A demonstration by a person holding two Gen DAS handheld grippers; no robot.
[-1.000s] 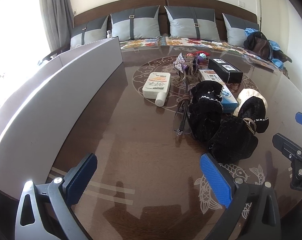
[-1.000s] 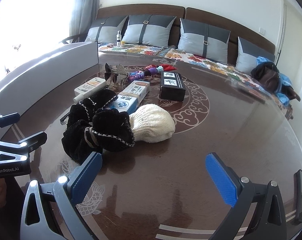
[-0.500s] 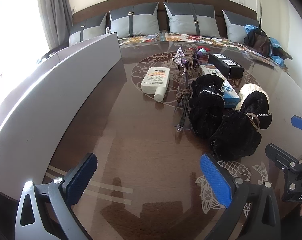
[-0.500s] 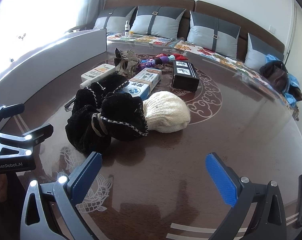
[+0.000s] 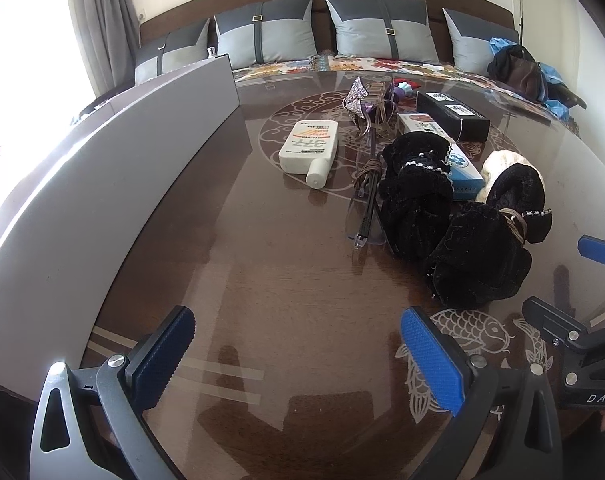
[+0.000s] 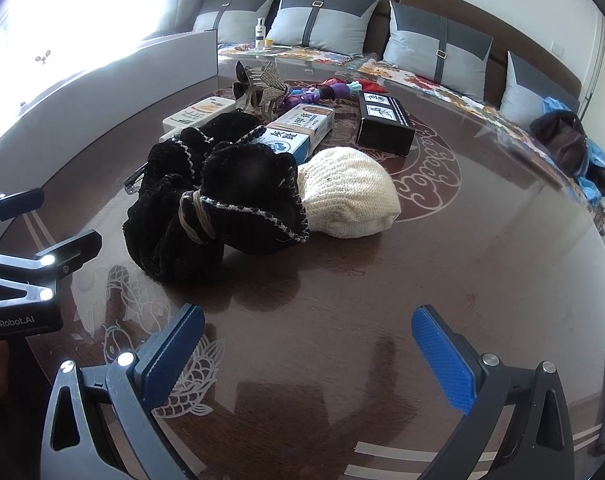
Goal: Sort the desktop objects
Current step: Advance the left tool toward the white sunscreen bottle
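While both sets of tongs hang over the glossy dark-brown round table [image 5: 262,280], each camera catches things the other misses. From the left wrist view, a long grey curved panel [image 5: 102,184] fills the left side, then a white flat bottle with orange print [image 5: 310,146] and a clear plastic hairpin with a dark strip [image 5: 364,216] lying just left of the black velvet drawstring pouches [image 5: 478,256]; the cream knitted hat [image 5: 496,166] barely peeks out behind them. The right wrist view shows that hat [image 6: 350,200] fully, touching the pouches [image 6: 206,208], plus a blue-and-white carton [image 6: 298,130], a black rectangular box [image 6: 384,122] and a purple toy figure [image 6: 322,92] farther back. The left gripper [image 5: 298,354] is spread wide and empty, the pouches ahead and to its right. The right gripper [image 6: 314,354] is likewise spread and empty, the pouches ahead and to its left, well apart from its blue pads [image 6: 442,360].
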